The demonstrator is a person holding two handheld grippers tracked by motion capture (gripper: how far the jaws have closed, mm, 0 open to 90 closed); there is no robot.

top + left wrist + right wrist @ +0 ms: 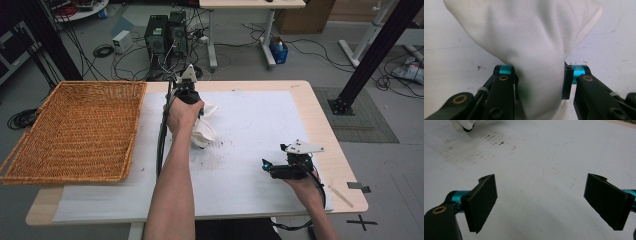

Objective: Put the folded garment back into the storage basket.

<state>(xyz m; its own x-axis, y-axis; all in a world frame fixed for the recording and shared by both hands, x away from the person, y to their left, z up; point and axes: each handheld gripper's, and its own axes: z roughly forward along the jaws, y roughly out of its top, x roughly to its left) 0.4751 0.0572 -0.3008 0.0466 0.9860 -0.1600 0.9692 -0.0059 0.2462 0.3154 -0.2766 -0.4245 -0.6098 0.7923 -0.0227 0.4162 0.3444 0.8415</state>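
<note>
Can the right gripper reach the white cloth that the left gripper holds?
Probably yes. The right gripper has open jaws, and bare white mat lies between it and the white cloth in the left gripper.

The white ribbed cloth (534, 50) is bunched and suspended above the white-covered counter (260, 125), left of centre.

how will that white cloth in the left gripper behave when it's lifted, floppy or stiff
Probably floppy: the white cloth bunches into folds between the left gripper jaws and fans out loosely beyond them. It looks light, since a pinch on one bunched part seems to carry it. Its ribbed knit surface likely resists slipping, though the loose part near the white mat may sway or drag.
</note>
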